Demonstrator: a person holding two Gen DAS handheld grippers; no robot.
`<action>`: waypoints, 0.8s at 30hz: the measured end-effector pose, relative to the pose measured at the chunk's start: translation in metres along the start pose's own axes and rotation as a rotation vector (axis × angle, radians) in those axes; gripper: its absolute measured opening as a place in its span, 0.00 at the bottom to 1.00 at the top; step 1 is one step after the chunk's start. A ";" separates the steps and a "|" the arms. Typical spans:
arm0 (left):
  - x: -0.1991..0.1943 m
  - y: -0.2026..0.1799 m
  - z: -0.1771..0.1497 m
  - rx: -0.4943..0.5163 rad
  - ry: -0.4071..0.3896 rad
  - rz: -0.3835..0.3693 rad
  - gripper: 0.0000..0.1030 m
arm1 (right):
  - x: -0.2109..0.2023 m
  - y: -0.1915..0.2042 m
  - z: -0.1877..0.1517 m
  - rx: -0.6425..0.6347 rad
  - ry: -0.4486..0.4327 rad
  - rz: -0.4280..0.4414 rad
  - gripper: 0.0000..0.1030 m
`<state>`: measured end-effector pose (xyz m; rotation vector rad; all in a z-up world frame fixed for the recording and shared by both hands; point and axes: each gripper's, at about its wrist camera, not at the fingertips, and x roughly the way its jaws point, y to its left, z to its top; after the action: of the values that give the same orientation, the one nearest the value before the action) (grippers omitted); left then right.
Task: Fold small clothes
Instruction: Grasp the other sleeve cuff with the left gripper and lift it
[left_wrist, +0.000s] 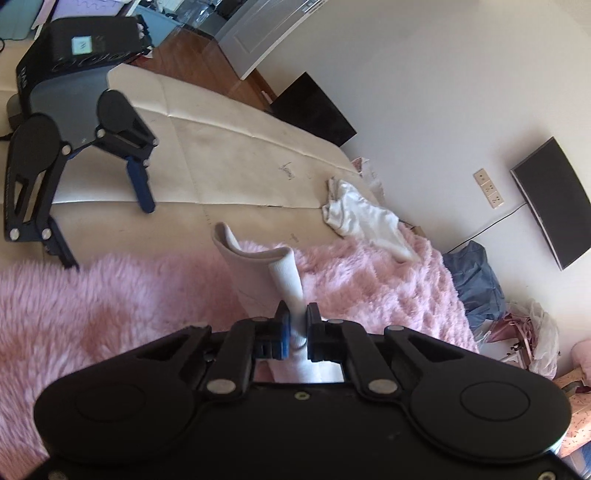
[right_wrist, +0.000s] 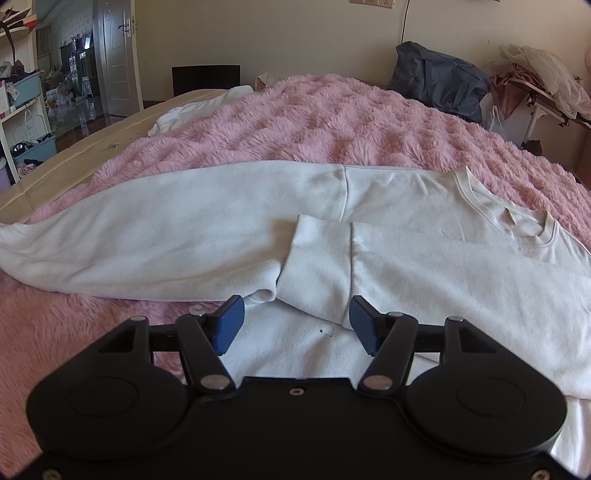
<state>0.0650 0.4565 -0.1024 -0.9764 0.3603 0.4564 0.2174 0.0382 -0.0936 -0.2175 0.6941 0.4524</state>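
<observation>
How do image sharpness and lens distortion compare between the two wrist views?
Left wrist view: soft, slightly smeared, the pink blanket blurred, walls bowed by fisheye. Right wrist view: sharper, the white sweatshirt crisp, edges curved, corners vignetted dark.

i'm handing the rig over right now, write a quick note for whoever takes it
Left gripper: shut on the cuff end of the white sweatshirt's left sleeve, lifted off the pink blanket.
Right gripper: open, holding nothing, above the other sleeve's cuff.
White sweatshirt: flat on the blanket, collar on the right in the right wrist view.
Done: one sleeve folded across the chest.
Left: fold the held sleeve in, then fold the body. A second white garment waits at the blanket's edge.
</observation>
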 end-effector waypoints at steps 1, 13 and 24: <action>-0.001 -0.008 0.001 0.007 -0.003 -0.018 0.05 | -0.001 -0.003 -0.001 0.008 0.001 -0.001 0.61; 0.003 -0.182 -0.025 0.167 0.039 -0.359 0.03 | -0.047 -0.061 -0.029 0.080 -0.025 -0.027 0.62; 0.052 -0.314 -0.155 0.249 0.237 -0.549 0.03 | -0.101 -0.165 -0.063 0.193 -0.073 -0.151 0.62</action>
<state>0.2597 0.1846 0.0144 -0.8428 0.3351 -0.2013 0.1909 -0.1620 -0.0673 -0.0703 0.6406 0.2457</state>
